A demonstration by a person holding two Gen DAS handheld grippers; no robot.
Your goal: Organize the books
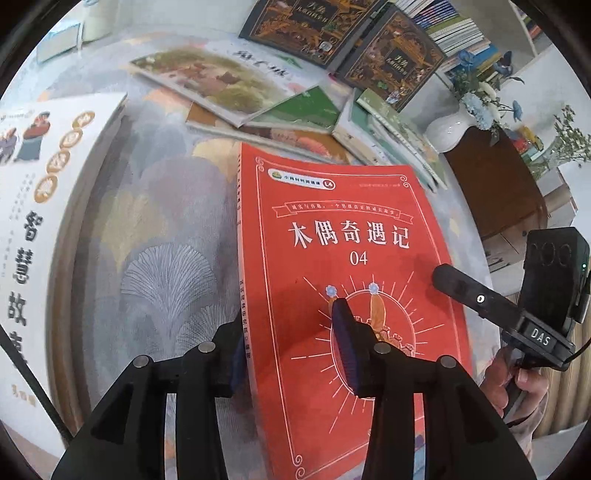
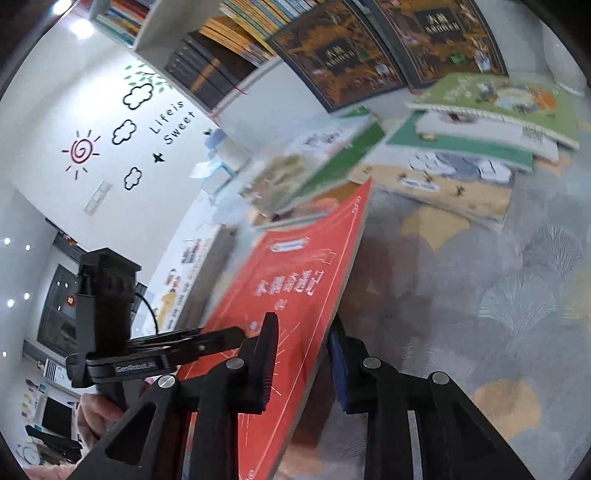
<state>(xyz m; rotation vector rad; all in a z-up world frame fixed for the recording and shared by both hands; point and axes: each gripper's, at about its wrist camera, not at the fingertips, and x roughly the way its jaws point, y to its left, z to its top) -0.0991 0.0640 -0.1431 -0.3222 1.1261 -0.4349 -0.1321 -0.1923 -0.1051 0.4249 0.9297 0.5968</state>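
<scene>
A red paperback (image 1: 343, 229) with white Chinese title and "04" is tilted up off the patterned grey tablecloth (image 1: 166, 240). My left gripper (image 1: 290, 321) straddles its spine edge, one finger under the spine and the other over the cover; a gap shows at the upper pad, so it stands open. In the right wrist view, the red paperback (image 2: 295, 266) runs between the jaws of my right gripper (image 2: 303, 328), which is shut on its opposite long edge, one pad on the cover and one beneath. The right gripper's upper finger (image 1: 454, 284) lies on the cover.
A white picture book (image 1: 44, 184) lies at the left. A loose pile of thin books (image 1: 229, 85) and two dark hardbacks (image 1: 391, 55) sit behind, against shelves of books (image 2: 236, 29). A white vase with flowers (image 1: 447, 129) and a brown cabinet (image 1: 495, 184) stand right.
</scene>
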